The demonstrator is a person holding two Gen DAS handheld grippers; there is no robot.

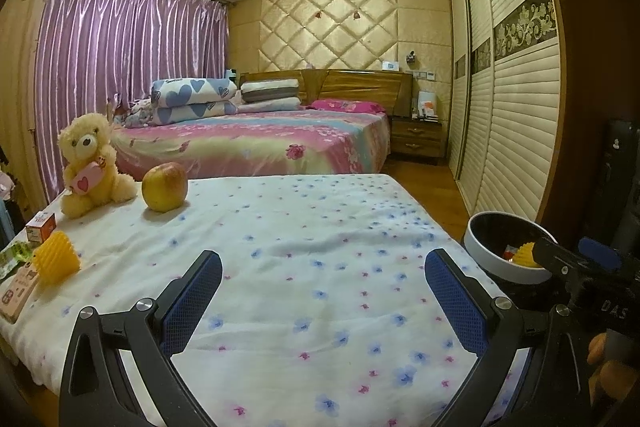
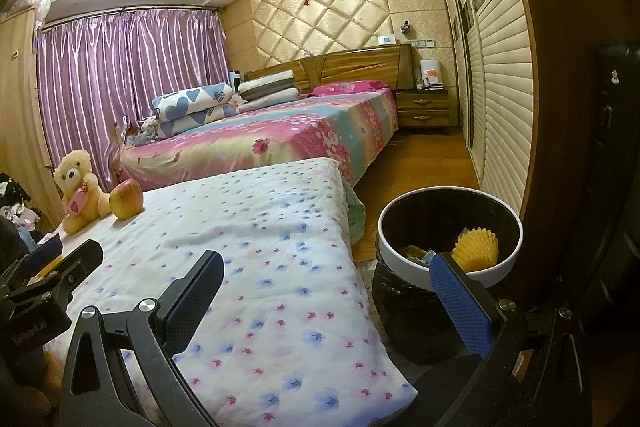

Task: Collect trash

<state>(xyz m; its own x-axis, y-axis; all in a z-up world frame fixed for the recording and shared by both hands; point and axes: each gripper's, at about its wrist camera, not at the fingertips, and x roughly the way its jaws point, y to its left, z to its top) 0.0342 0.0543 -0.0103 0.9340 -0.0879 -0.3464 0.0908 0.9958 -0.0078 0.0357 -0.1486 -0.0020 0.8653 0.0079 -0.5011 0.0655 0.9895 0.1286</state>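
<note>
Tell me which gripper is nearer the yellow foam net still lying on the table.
Left. The left gripper hangs open over the tablecloth, with the yellow foam net just off to its left. The right gripper is open across the table, by the trash bin.

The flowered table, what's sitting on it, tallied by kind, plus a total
Teddy bear: 1
Apple: 1
Yellow foam net: 1
Small boxes: 2
Green wrapper: 1
Total: 6
</note>
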